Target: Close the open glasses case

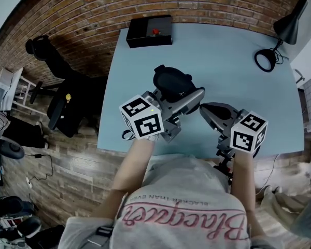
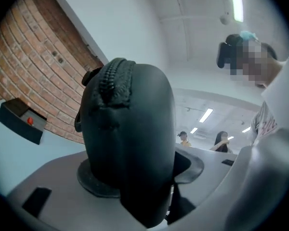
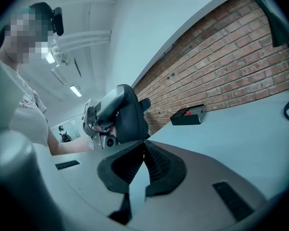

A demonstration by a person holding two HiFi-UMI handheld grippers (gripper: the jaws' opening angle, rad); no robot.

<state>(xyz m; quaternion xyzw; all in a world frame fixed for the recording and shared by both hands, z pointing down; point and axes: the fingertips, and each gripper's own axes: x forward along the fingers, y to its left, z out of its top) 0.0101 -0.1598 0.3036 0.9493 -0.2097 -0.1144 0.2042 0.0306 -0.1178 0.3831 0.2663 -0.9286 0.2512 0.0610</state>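
A black zip-up glasses case [image 1: 172,82] is held up above the light-blue table [image 1: 238,77], in front of the person. My left gripper [image 1: 185,98] is shut on it. The case [image 2: 127,143] stands on end between the pads in the left gripper view, filling the middle. Its zip seam runs over the top, and the halves lie together there. My right gripper [image 1: 204,109] hangs just right of the case, apart from it. Its pads [image 3: 156,165] meet at the tip with nothing between them. From the right gripper view the case [image 3: 130,117] and the left gripper [image 3: 102,121] show just beyond the jaws.
A black box with a red button [image 1: 149,31] sits at the table's far edge. A black desk lamp [image 1: 288,26] and its coiled cable [image 1: 264,60] stand at the far right. A brick wall runs behind. An office chair [image 1: 41,48] is on the floor to the left.
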